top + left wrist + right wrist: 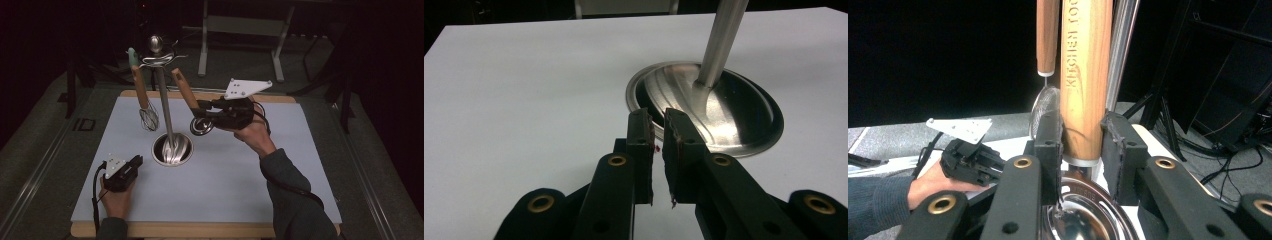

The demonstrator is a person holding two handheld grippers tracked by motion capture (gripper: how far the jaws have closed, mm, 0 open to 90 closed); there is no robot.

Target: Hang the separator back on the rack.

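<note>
A steel utensil stand (172, 149) rises from a round base (724, 115) in the middle of the white mat. A wooden-handled whisk (142, 97) hangs from the stand's top hooks, left of the pole (164, 100). Right of the pole, a ladle with a wooden handle (1085, 75) leans with its top near the hooks, its metal bowl (201, 126) just above the mat. My right gripper (200, 106) is shut on the lower end of that handle. My left gripper (138, 160) rests on the mat in front of the base, jaws a narrow slit apart (656, 112), with nothing between them.
The white mat (280, 165) lies on a wooden board (200, 230) whose edges show at front and back. A metal table frame (240, 30) stands on the dark floor behind. The left gripper's cable (95, 195) loops at the mat's front left.
</note>
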